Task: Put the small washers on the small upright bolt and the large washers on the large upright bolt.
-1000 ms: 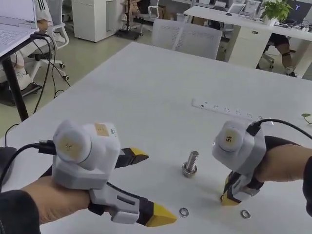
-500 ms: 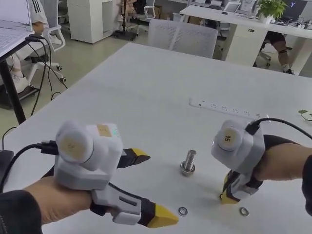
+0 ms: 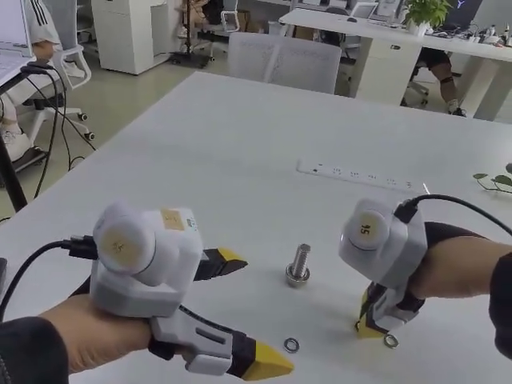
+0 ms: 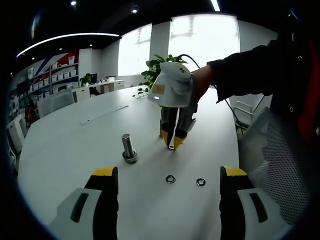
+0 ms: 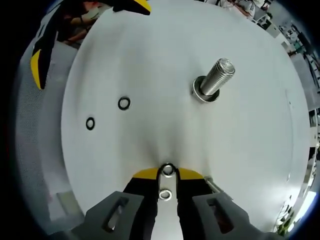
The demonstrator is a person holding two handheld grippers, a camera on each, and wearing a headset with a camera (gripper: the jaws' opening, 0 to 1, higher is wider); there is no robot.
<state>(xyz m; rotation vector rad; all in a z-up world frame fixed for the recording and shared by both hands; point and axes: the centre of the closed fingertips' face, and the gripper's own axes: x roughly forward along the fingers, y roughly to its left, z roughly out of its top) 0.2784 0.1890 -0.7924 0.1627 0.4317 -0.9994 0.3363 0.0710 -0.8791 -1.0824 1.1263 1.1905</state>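
Nearest the camera, the left tongs (image 3: 252, 310) are spread wide with nothing between them, hovering over the white tabletop (image 3: 240, 160). Just past their yellow tips lie a loose washer (image 4: 170, 178) and a second loose washer (image 4: 200, 181), side by side but not touching. They're too small to tell if they're the small or the large kind, honestly.

A bit further over, the right tongs (image 5: 167, 172) point steeply down at the tabletop. Their tips are nearly together, with a third washer (image 5: 168, 170) caught in the slit between them, so it looks pinched, right down at the surface. From the head view the tongs' own body covers most of that, and the ring just peeks out beside a yellow tip. In the right gripper view there's also a little ring (image 5: 165, 194) further back between the jaws. I can't tell if that's a washer or part of the tool.

The upright bolt (image 3: 298, 266) stands between the two tongs and slightly beyond them, well apart from the pinched washer. There's a collar at its base, and I can't tell whether that's a washer or the bolt's own head.

Past that, a power strip (image 3: 356, 174) lies flat on the tabletop. A mesh chair (image 3: 284, 62) sits at the far edge, and a plant (image 3: 422, 12) stands on another desk.
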